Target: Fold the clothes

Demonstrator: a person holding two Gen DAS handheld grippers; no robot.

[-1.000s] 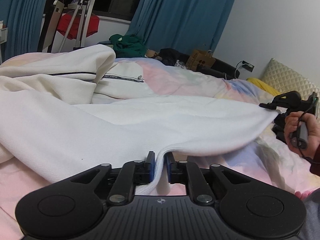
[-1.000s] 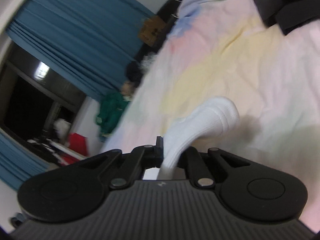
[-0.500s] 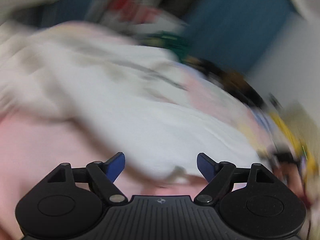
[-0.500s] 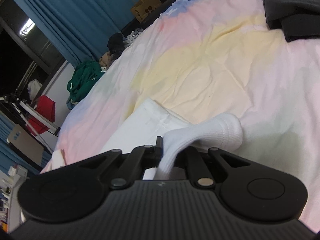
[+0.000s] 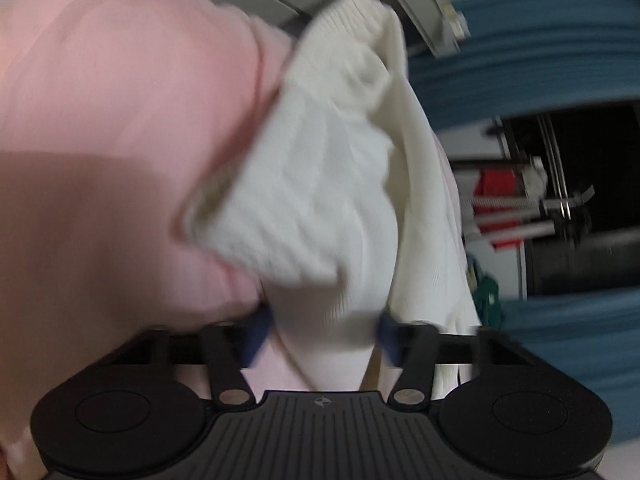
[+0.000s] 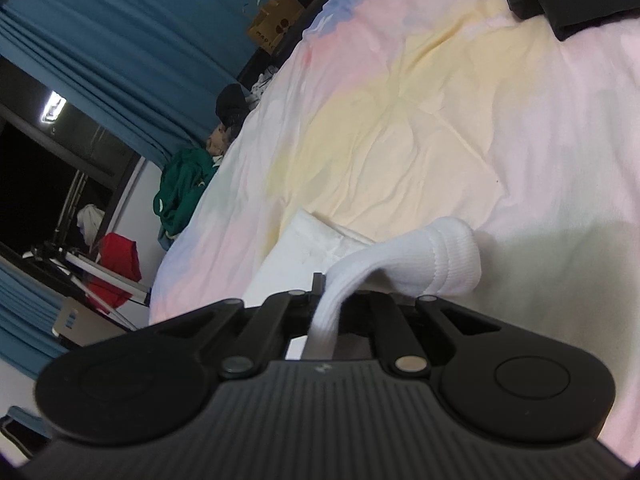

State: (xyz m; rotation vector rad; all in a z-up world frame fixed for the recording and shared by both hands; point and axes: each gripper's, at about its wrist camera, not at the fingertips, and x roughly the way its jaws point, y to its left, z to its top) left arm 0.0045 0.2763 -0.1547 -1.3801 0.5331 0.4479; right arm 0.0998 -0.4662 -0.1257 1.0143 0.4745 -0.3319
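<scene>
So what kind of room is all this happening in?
Most likely a bedroom. The work surface is a bed with a pastel quilt, blue curtains frame a dark window, and a green garment lies heaped beside the bed.

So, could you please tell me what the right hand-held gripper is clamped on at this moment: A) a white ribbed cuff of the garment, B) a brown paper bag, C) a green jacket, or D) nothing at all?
A: the right hand-held gripper is shut on the white ribbed cuff, which curls out over the pastel bedspread.
</scene>
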